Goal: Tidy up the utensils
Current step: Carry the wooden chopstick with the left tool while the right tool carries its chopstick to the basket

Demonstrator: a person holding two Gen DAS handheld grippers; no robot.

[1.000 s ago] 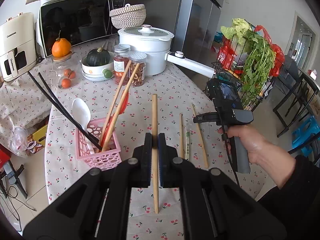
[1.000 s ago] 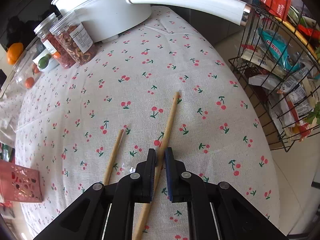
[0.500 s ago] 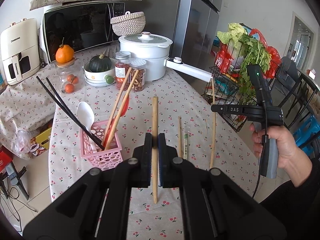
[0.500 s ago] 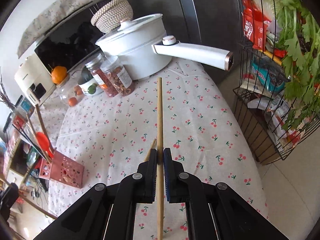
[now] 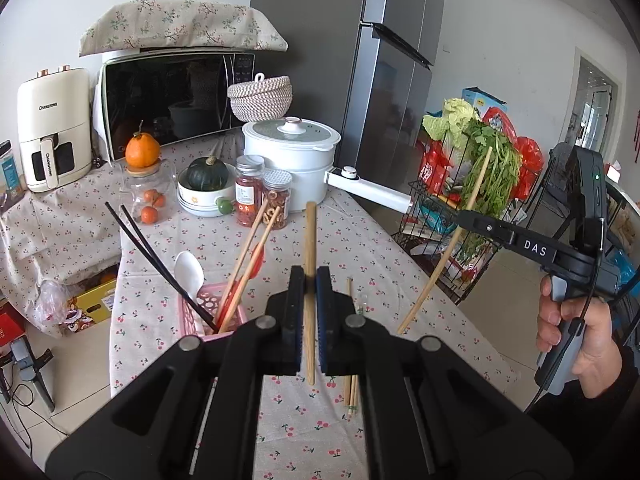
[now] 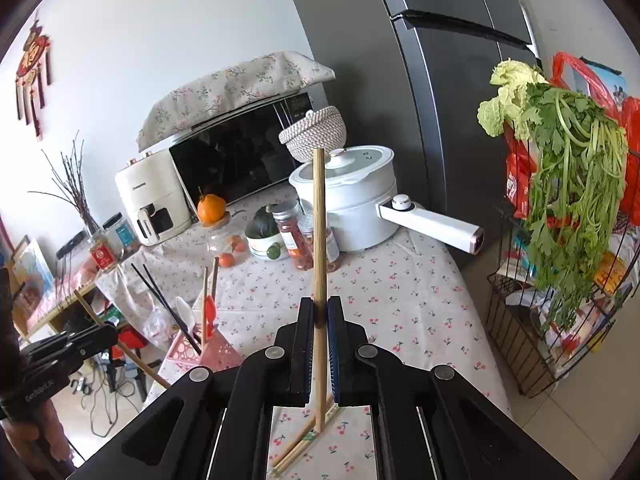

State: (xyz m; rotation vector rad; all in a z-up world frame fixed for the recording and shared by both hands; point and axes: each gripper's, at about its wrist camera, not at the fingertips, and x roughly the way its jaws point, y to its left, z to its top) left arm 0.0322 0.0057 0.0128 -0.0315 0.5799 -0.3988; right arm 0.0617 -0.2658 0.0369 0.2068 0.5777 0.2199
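Note:
My left gripper [image 5: 307, 280] is shut on a wooden chopstick [image 5: 309, 240] held above the table. My right gripper [image 6: 319, 312] is shut on another wooden chopstick [image 6: 319, 220], raised nearly upright; it also shows in the left wrist view [image 5: 444, 252] at the right. A pink basket [image 5: 200, 316] on the table's left holds black chopsticks [image 5: 152, 256], wooden chopsticks, a white spoon [image 5: 189, 271] and a red utensil. The basket also shows in the right wrist view [image 6: 216, 354]. A wrapped pair of chopsticks [image 5: 351, 384] lies on the cherry-print tablecloth [image 5: 352, 240] under the grippers.
A white pot with a long handle [image 5: 294, 160], two jars [image 5: 250, 196], a bowl with a squash [image 5: 206, 188], a microwave [image 5: 172, 100] and an air fryer [image 5: 54, 128] stand at the back. A wire rack with greens [image 5: 476, 184] stands right of the table.
Both grippers have risen well above the table with their chopsticks. The right chopstick was lifted off the cloth and tilted upright.

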